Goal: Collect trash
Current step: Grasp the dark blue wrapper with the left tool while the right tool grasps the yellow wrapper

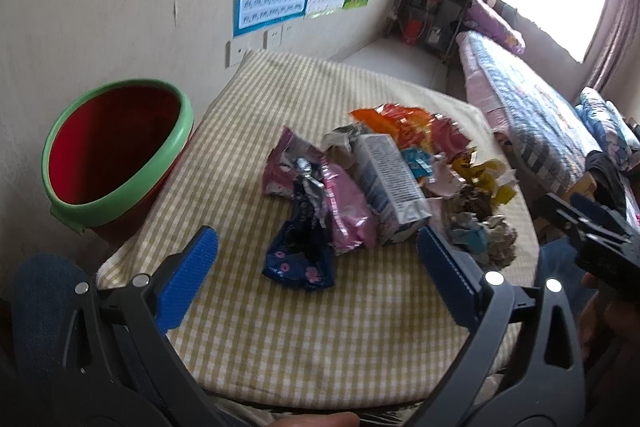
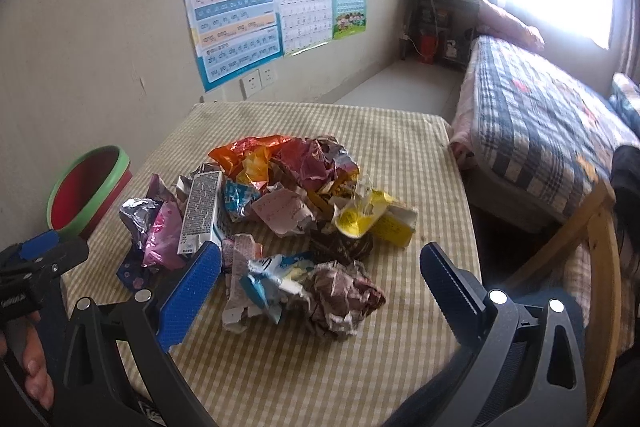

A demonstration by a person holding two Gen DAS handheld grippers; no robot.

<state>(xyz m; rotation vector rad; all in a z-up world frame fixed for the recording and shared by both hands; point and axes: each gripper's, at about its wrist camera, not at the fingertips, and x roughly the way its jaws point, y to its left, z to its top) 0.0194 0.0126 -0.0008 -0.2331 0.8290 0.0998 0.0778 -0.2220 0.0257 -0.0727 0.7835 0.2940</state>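
Both grippers, left & right, wide open, holding nothing. Trash pile: wrappers look light, crinkly, prob slippery; pinch crumpled folds. Bin beside table.

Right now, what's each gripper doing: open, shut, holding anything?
Left gripper: open, holding nothing, above the trash pile.
Right gripper: open, holding nothing, above the same pile.

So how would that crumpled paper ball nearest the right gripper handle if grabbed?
The paper ball is crumpled, so it probably squashes and weighs little. It lies loose on the tablecloth, so a push likely slides or rolls it.
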